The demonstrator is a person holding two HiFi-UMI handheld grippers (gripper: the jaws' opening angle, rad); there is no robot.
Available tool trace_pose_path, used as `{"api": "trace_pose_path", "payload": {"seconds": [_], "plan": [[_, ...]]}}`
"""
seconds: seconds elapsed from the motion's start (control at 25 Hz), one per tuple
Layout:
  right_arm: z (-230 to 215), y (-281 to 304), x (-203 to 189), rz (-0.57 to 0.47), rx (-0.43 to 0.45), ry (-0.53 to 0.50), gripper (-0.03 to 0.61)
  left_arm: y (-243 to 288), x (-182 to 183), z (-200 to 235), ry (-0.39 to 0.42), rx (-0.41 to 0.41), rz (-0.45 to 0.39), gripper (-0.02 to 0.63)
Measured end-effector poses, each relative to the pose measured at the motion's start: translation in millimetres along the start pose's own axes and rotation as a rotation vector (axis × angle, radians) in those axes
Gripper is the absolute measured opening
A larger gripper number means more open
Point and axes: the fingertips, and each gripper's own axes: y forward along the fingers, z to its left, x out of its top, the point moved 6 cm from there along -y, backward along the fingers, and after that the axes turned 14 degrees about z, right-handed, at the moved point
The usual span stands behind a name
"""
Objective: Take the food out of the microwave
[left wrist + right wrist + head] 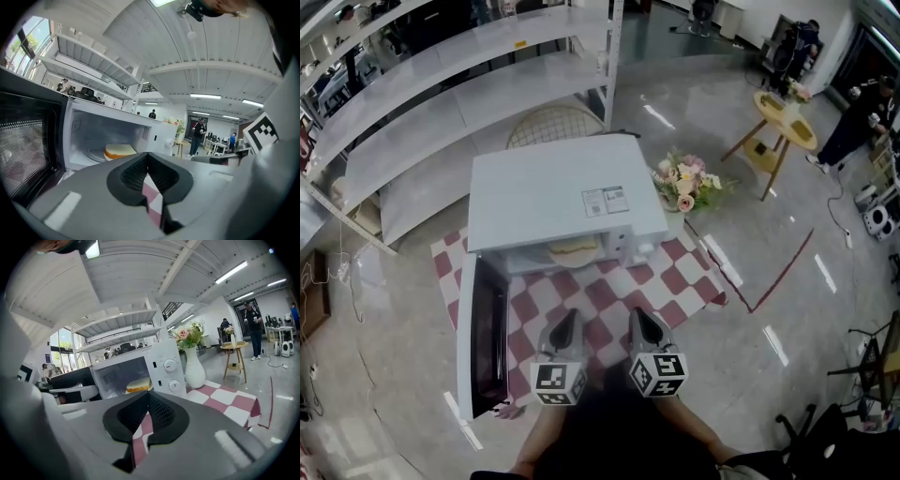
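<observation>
In the head view, the white microwave stands on a red-and-white checked cloth. Its door is swung open toward the near left, and only an edge of the bread slice peeps out beneath its top. The left gripper and right gripper hover side by side near the opening, apart from it. The left gripper view looks deeper into the cavity, where the whole slice lies flat, far beyond that gripper's clenched, empty fingers. Only the right gripper view shows the two dials and the white vase of flowers just right of the microwave. Its fingers are likewise clenched on nothing.
</observation>
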Motion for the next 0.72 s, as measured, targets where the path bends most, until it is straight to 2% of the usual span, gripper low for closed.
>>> {"api": "trace_pose_path", "payload": {"seconds": [0.72], "plan": [[-32.1,39.8,26.8,0.085,0.163,-0.103,0.000,29.6,5.1,-10.6,-0.084,0.181,-0.021,0.009]]}}
